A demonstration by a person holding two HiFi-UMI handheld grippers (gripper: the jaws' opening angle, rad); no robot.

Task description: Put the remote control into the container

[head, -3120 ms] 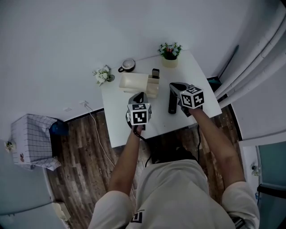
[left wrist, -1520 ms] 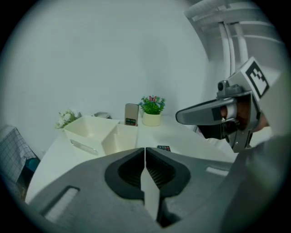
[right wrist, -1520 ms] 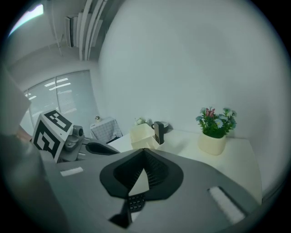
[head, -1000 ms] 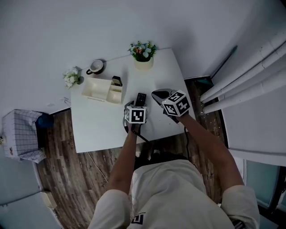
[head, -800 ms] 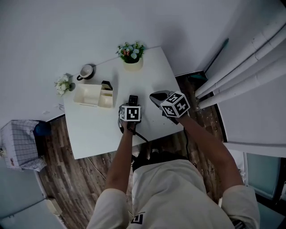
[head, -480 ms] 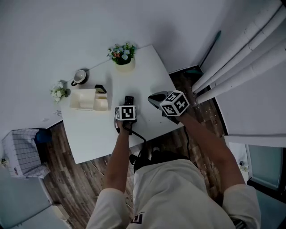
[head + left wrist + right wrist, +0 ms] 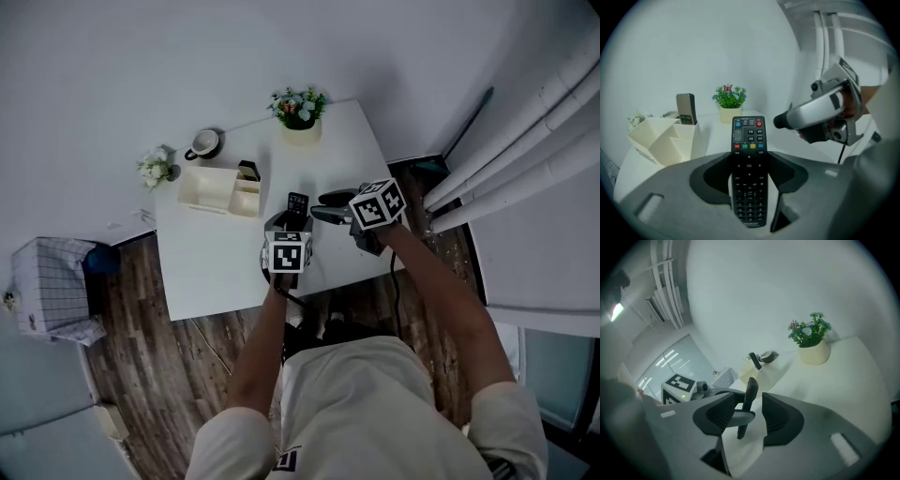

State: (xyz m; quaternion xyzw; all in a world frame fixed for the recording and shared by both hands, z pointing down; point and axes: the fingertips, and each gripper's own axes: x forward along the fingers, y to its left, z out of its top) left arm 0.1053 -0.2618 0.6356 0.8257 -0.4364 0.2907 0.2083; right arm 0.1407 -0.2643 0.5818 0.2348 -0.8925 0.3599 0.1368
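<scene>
The left tool (image 7: 749, 159) is gripping the remote control (image 7: 749, 140) by its long sides, about halfway along its length. The button face is turned up and the power-button end is pointing away from the person. The remote control is sitting outside the container (image 7: 665, 143), near it, on the side facing the right tool, with a gap between them. The right tool (image 7: 751, 398) is hanging further out on that same side of the container. Its jaws have just been opening and are now standing wide apart. In the right gripper view the remote control is showing edge-on in line with that gap, and the pads are not pressing on it.

The cream container is resting on the white table (image 7: 216, 262). A dark slim device (image 7: 686, 108) is standing upright in the container's compartment nearest the remote control. A potted plant (image 7: 729, 105) is standing beyond the container, towards the table's far edge. A mug (image 7: 203, 143) is sitting just behind the container, and a small bunch of white flowers (image 7: 155, 167) is lying off its far corner.
</scene>
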